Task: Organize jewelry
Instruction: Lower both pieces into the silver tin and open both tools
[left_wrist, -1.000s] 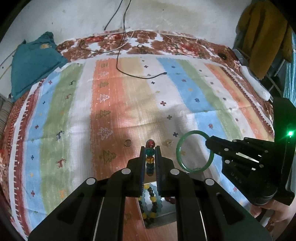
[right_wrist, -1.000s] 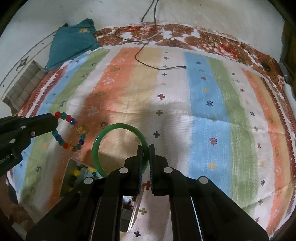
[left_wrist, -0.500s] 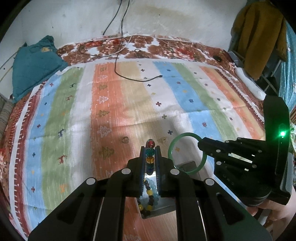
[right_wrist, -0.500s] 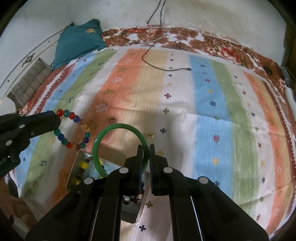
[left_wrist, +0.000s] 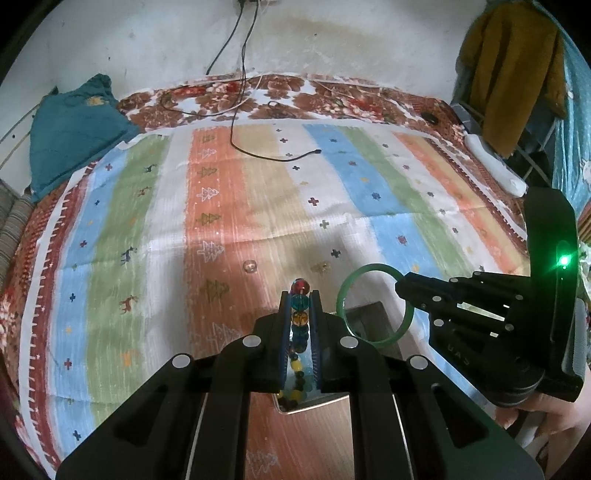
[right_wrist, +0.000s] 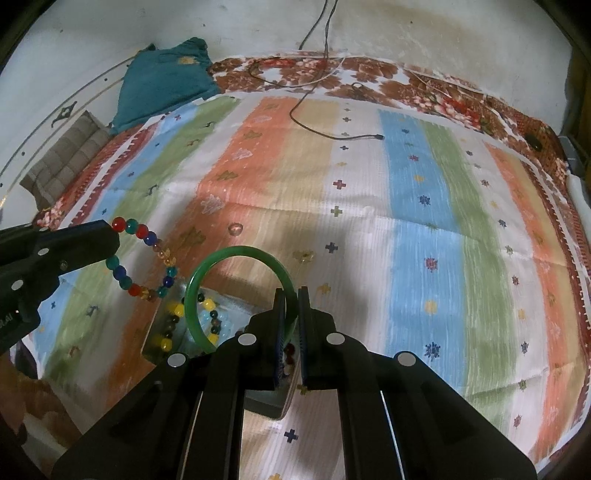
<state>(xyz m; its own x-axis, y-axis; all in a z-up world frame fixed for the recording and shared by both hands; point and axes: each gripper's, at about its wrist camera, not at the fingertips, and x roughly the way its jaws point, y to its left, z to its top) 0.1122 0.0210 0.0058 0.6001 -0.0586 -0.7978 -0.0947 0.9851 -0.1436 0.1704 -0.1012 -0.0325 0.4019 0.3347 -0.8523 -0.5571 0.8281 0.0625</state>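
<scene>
My left gripper (left_wrist: 300, 293) is shut on a bracelet of coloured beads (left_wrist: 299, 286), which hangs as a loop (right_wrist: 142, 266) from its fingertips in the right wrist view. Beside it, my right gripper (right_wrist: 291, 295) is shut on the rim of a green bangle (right_wrist: 236, 255), held upright; the bangle (left_wrist: 349, 295) also shows in the left wrist view. Both are held just above a small clear box (right_wrist: 151, 343) that lies on the striped cloth and holds several beaded strands. The box (left_wrist: 325, 402) is partly hidden behind the fingers.
A small clear ring (left_wrist: 250, 266) and a little gold piece (left_wrist: 324, 266) lie on the striped cloth (left_wrist: 258, 192) beyond the box. A black cable (left_wrist: 273, 157) trails across the far side. A teal cloth (left_wrist: 74, 133) sits far left, and a hand (left_wrist: 554, 417) at the right edge.
Both grippers have drawn back toward the near edge with their jewellery still held. More of the clear box now shows beneath them, and the ring on the cloth sits farther ahead.
</scene>
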